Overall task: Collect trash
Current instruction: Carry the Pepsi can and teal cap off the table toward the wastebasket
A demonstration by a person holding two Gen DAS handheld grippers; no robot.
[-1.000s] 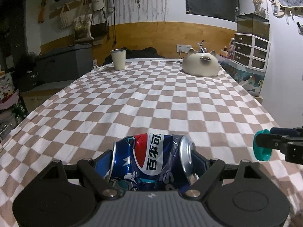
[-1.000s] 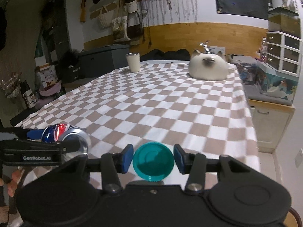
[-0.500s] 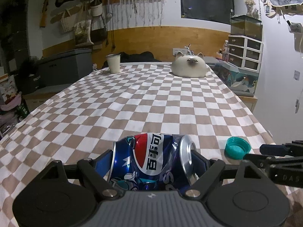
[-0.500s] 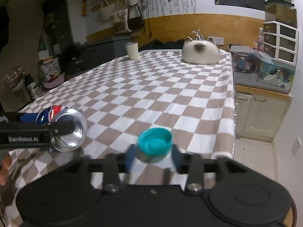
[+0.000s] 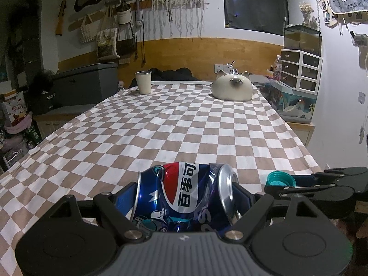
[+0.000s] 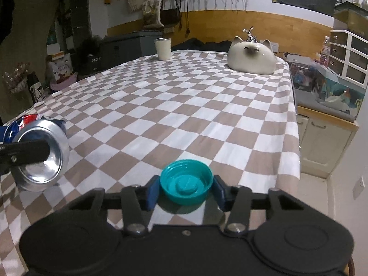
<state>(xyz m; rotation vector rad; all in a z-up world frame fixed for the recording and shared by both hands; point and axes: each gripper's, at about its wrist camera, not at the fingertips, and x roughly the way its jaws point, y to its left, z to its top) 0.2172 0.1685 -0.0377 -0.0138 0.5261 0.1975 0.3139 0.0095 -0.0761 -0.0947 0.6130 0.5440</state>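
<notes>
Crushed Pepsi can (image 5: 184,197) is clamped in the left tongs (image 5: 184,203); right tongs (image 6: 185,189) closing around the teal bottle cap (image 6: 186,182), pads not quite touching it.

A brown and white checked cloth (image 5: 184,126) is covering the counter; a white cup (image 5: 143,82) is standing at the far left end; a cream cat-shaped thing (image 5: 232,89) is sitting at the far right; bags (image 5: 108,41) are hanging on the wall.
</notes>
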